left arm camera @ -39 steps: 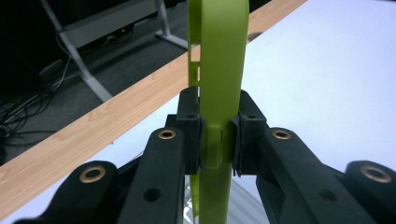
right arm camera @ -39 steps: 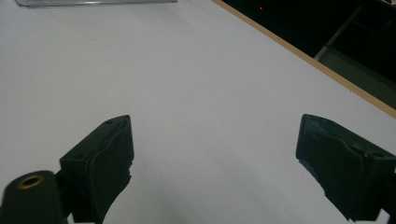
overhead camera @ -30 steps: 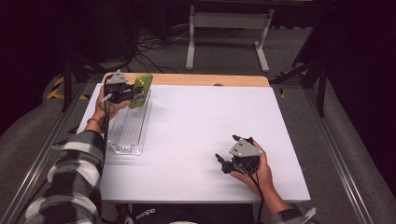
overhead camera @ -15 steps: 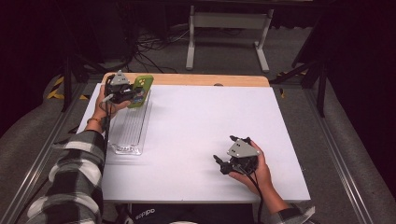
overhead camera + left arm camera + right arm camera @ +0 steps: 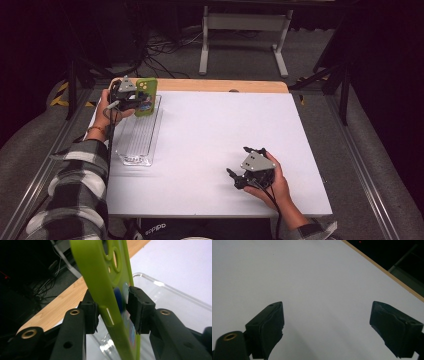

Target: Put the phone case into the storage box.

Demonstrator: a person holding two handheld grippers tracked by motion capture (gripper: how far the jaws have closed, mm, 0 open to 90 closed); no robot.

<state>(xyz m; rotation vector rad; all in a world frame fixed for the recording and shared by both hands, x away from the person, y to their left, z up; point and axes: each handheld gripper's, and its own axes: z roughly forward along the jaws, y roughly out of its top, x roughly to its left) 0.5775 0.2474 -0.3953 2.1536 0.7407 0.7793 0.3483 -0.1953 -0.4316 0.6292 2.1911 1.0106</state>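
the green phone case (image 5: pixel 105 290) is standing upright over the far end of the clear tray (image 5: pixel 137 137); my left gripper (image 5: pixel 131 97) has just been loosening around it, while my right gripper (image 5: pixel 245 167) is resting spread on the white table (image 5: pixel 210 125), well apart from the tray.

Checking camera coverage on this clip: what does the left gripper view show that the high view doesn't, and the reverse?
Left gripper view: close detail of the green phone case, edge-on between the jaws of the left gripper, with its round camera cut-outs and side slot. The jaws have just been opening.
High view: the right gripper, open and low over the white table, the plaid sleeve and the tray's full length.
Both: the case upright over the clear tray and the table's wooden far edge.
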